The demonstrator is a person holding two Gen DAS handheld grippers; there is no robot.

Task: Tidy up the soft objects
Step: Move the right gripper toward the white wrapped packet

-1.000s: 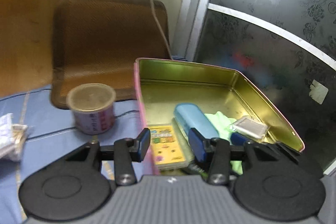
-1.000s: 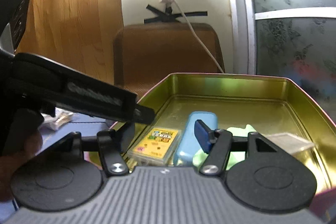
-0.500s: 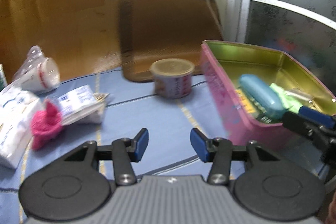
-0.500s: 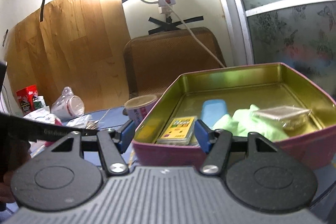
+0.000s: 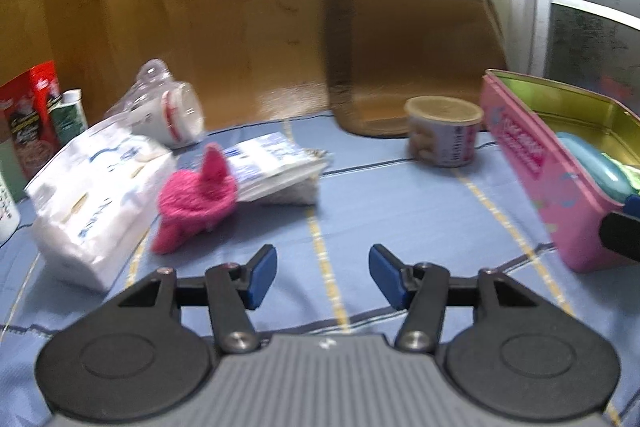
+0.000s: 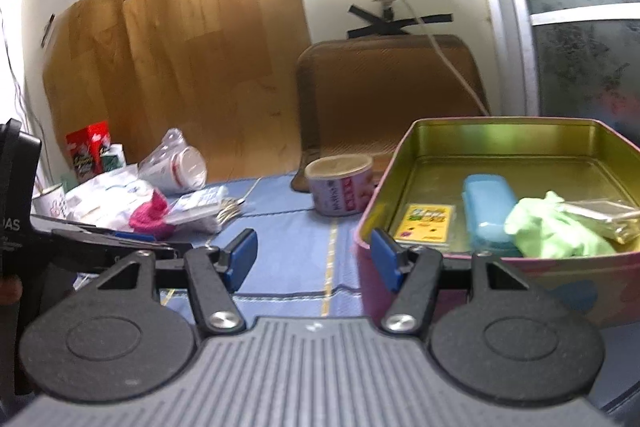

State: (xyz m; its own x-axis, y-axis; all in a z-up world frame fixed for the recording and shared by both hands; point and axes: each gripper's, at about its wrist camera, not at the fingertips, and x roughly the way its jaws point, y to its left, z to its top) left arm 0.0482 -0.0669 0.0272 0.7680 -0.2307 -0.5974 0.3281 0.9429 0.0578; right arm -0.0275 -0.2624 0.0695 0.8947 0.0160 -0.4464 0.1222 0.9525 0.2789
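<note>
Here: 2 grippers, left (image 5: pixel 323 275) and right (image 6: pixel 313 254), both spread, empty. 1 pink sock (image 5: pixel 195 195) on blue cloth (image 5: pixel 400 211) beside 1 tissue pack (image 5: pixel 94 195). 1 tin (image 6: pixel 496 163) holds 1 green cloth (image 6: pixel 554 227), 1 blue case (image 6: pixel 486 213), 1 card box (image 6: pixel 426 222).

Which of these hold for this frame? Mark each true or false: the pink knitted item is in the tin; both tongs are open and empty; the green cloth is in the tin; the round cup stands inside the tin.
1. The pink knitted item lies in the tin. False: it lies on the blue cloth, against the tissue pack.
2. The left tongs and right tongs are open and empty. True.
3. The green cloth lies in the tin. True.
4. The round cup stands inside the tin. False: it stands outside, beside the tin.
</note>
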